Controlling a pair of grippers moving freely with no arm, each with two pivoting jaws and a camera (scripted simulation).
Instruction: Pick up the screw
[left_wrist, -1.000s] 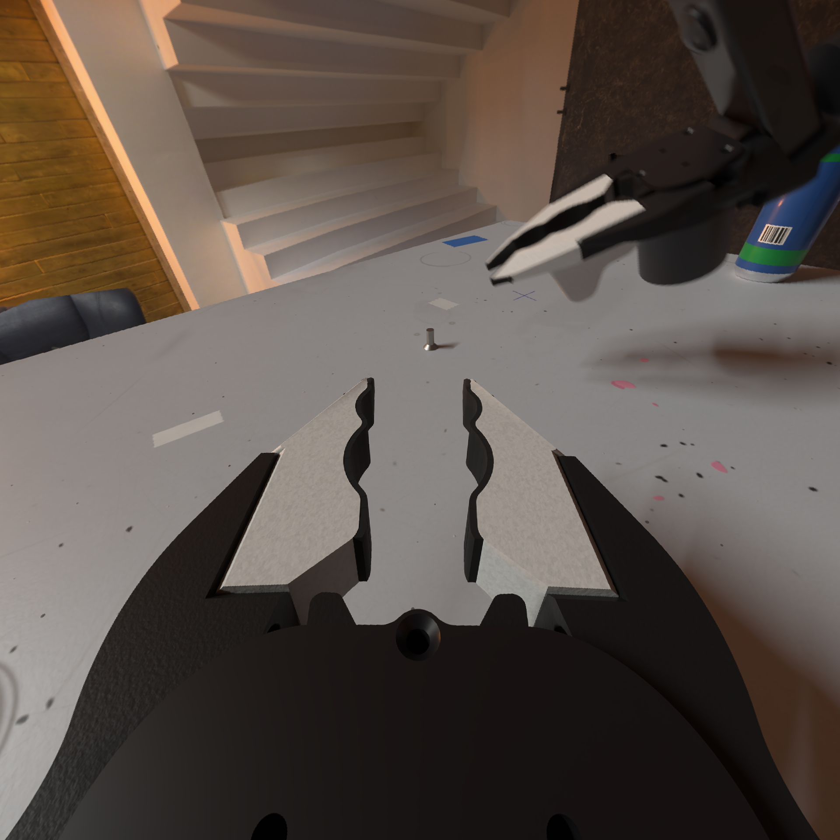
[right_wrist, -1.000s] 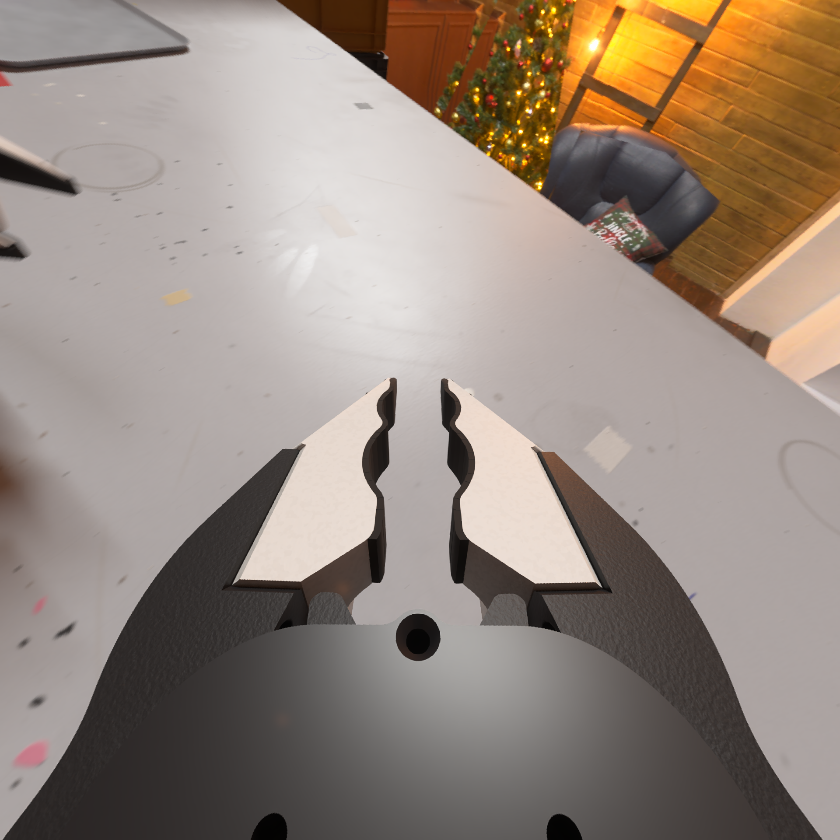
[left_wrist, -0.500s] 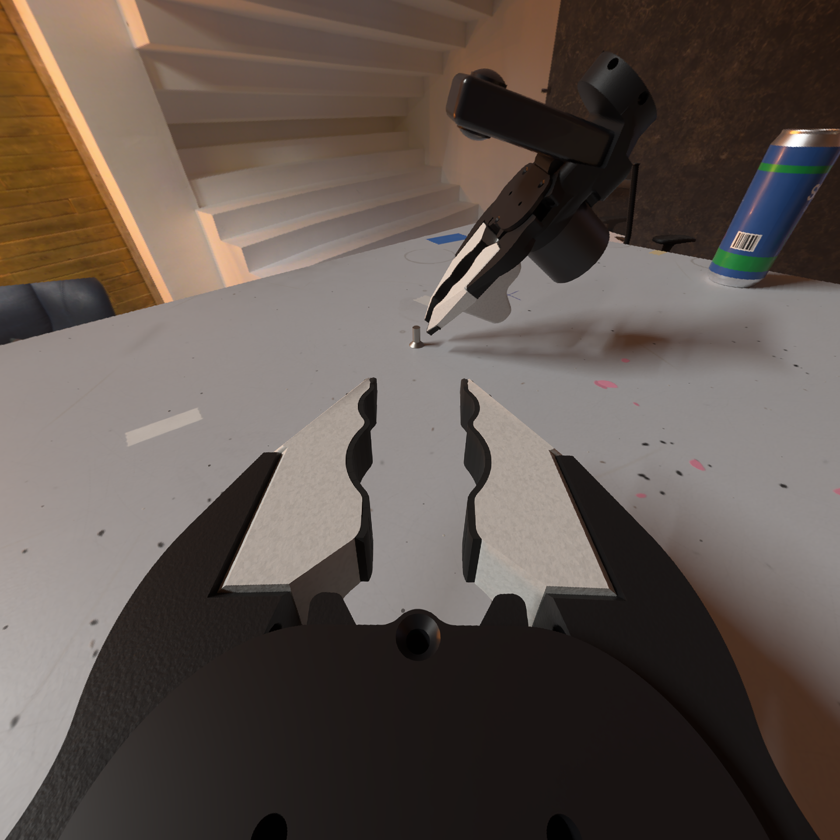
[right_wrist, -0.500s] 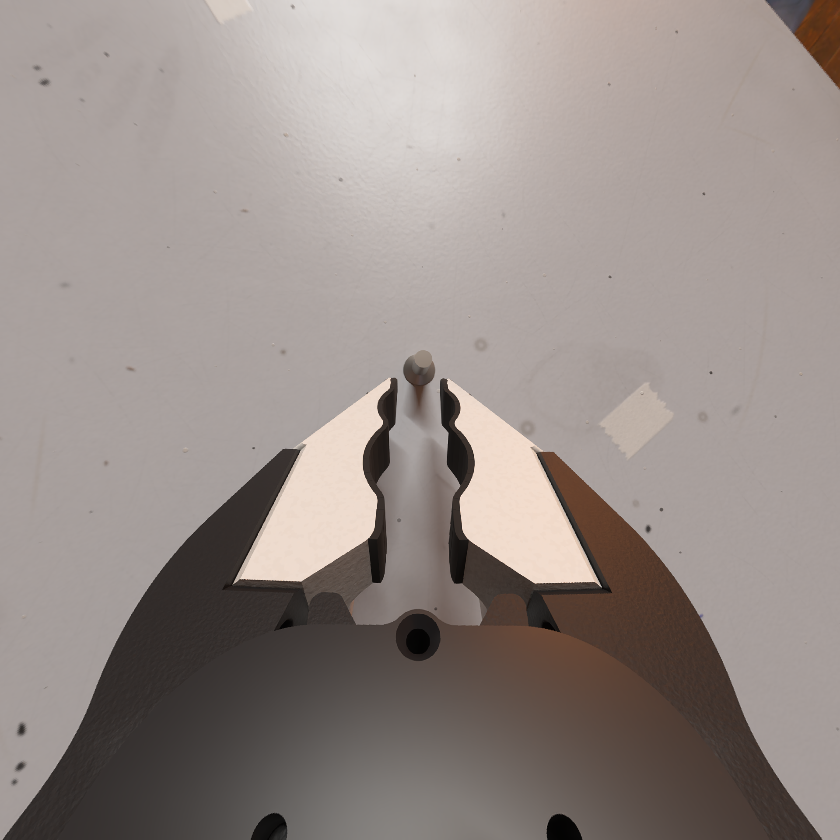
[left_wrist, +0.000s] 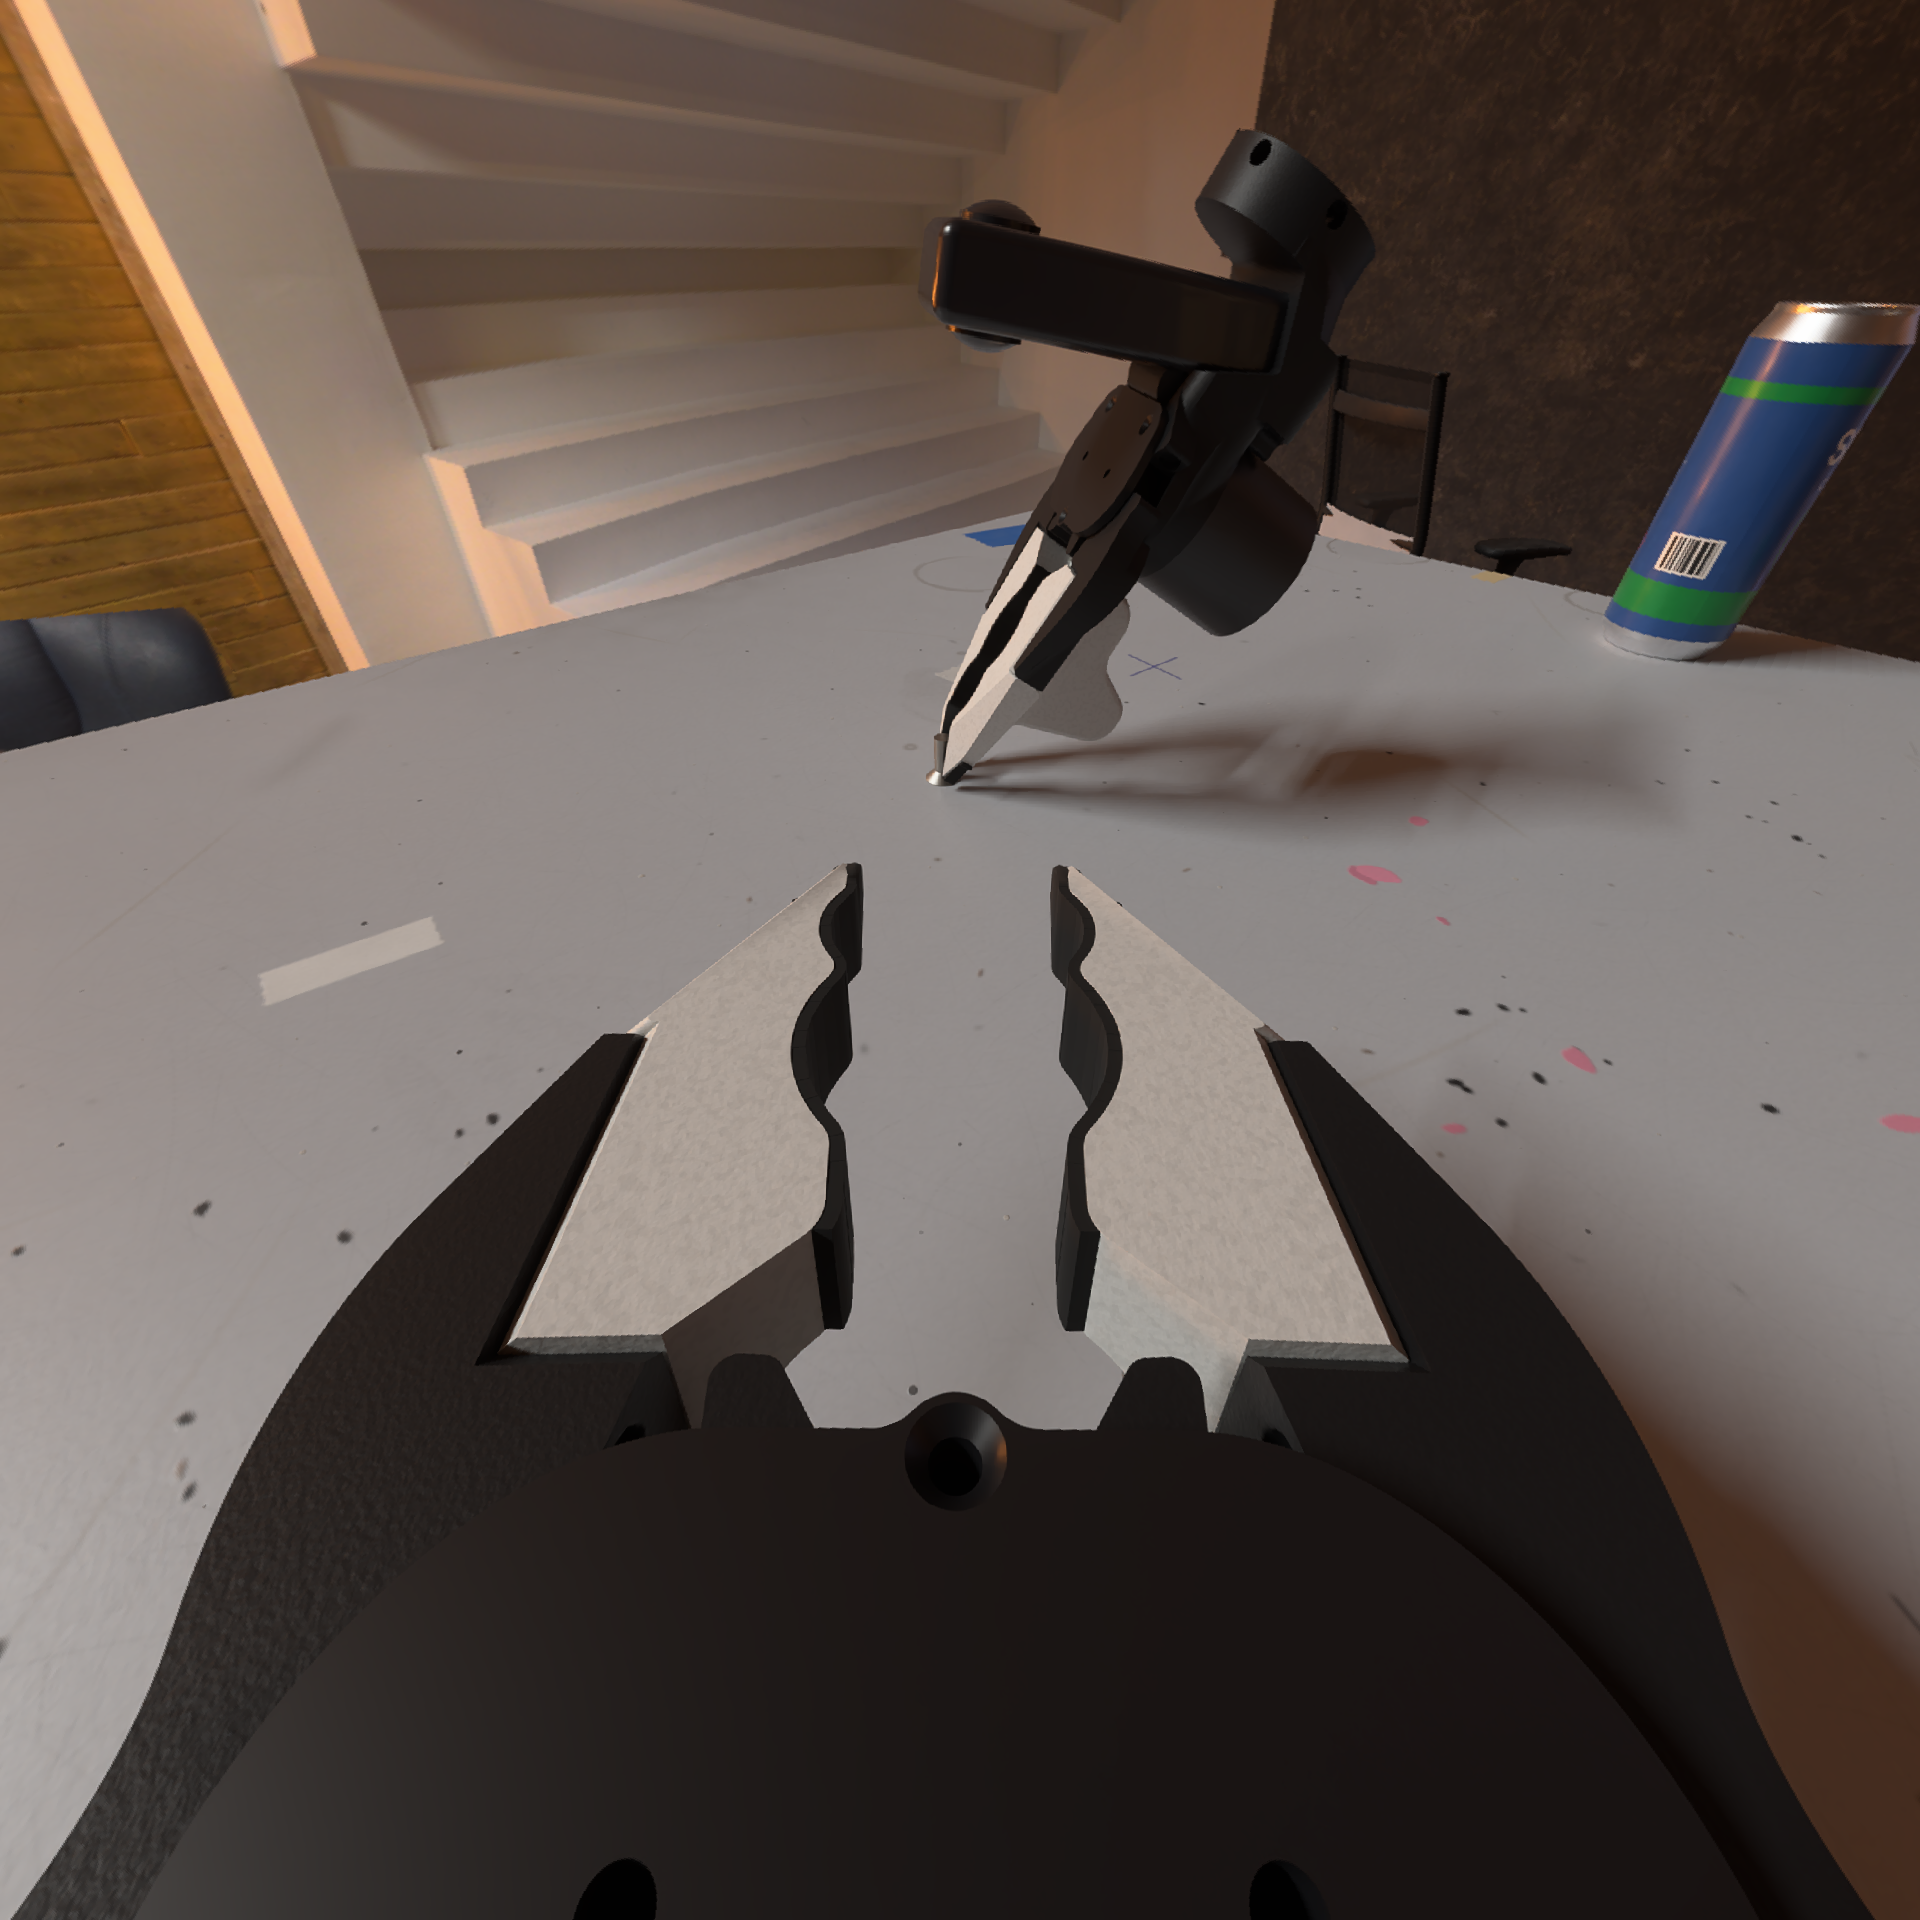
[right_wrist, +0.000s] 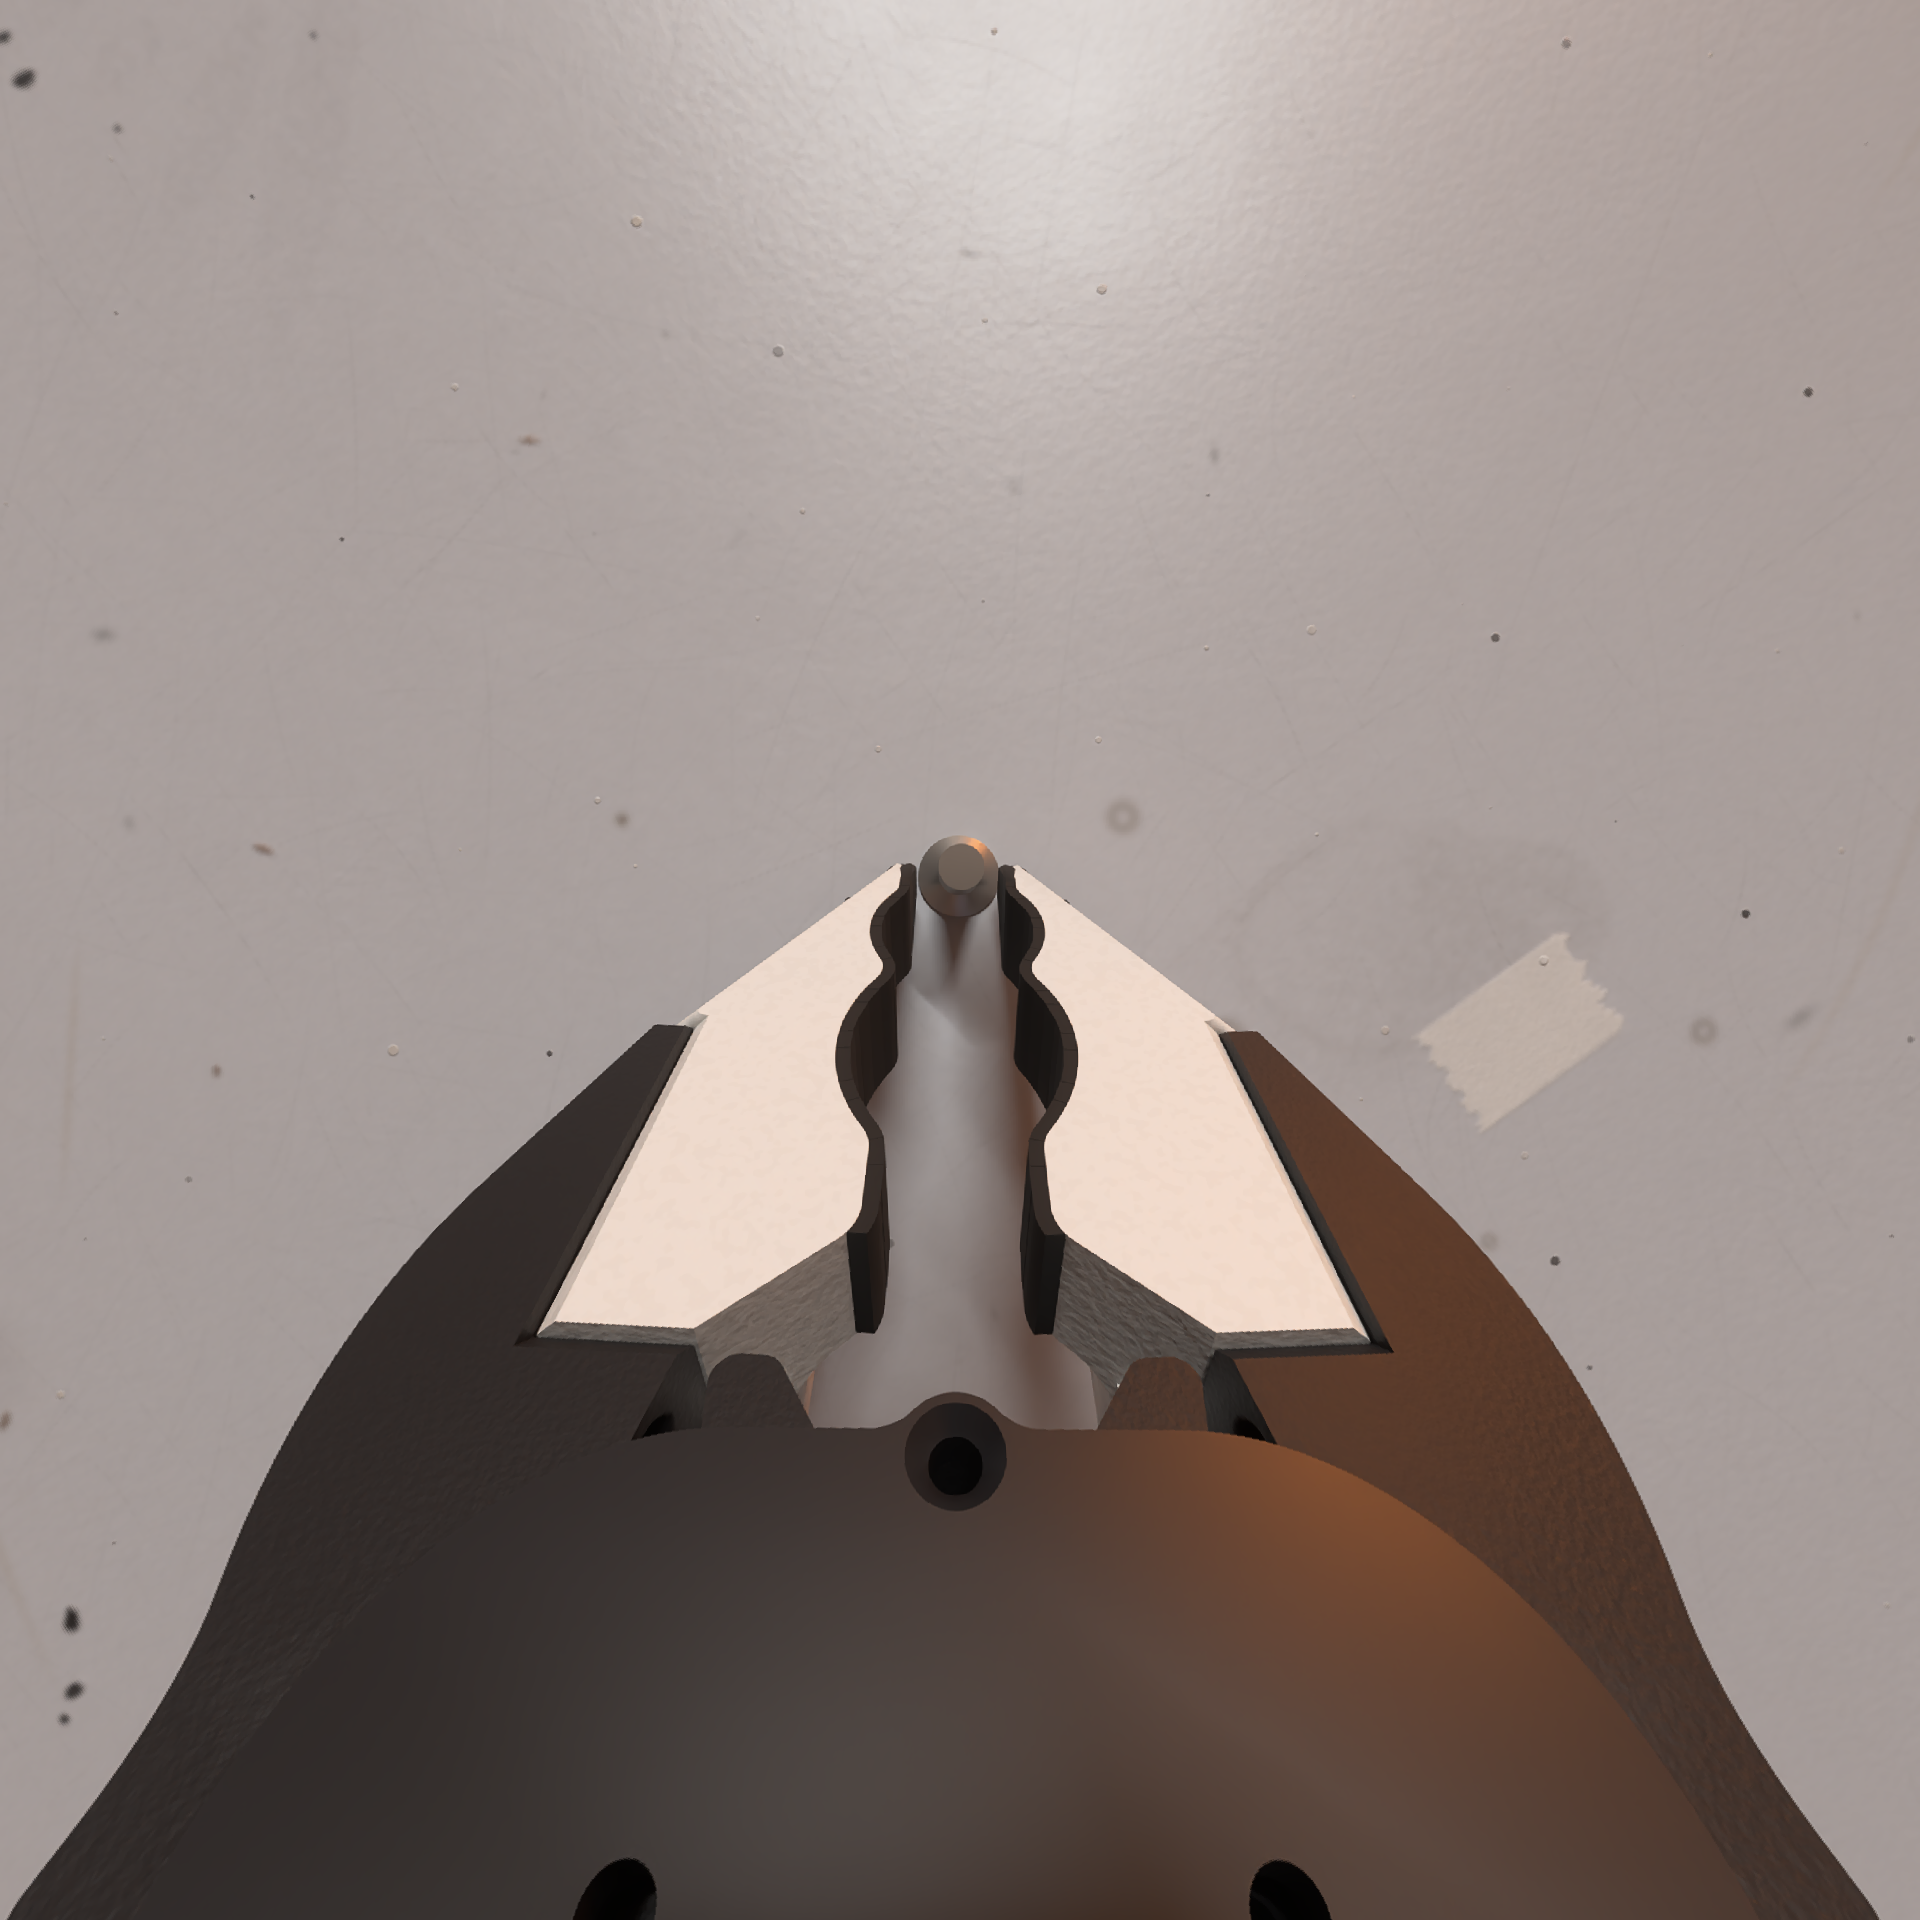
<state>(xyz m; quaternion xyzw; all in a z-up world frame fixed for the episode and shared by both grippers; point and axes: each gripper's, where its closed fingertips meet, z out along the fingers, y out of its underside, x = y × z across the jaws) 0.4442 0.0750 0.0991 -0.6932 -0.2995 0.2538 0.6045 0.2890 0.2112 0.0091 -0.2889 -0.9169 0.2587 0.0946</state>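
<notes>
stood head-down on the grey table (left_wrist: 623, 831), the screw (right_wrist: 957, 878), right between the tips of the right claw (right_wrist: 957, 883), narrow and flanking it, contact unclear. hung low and apart, the left claw (left_wrist: 954, 883), wide, holding nothing. bare table all around; blue can (left_wrist: 1756, 488) near the far edge.

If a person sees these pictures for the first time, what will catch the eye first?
First comes the right tool, tilted steeply down in the middle of the grey table, its tips around a small screw that stands upright. Next is the blue and green can, upright at the table's far right edge. The left tool lies low in the foreground, open and holding nothing.
</notes>
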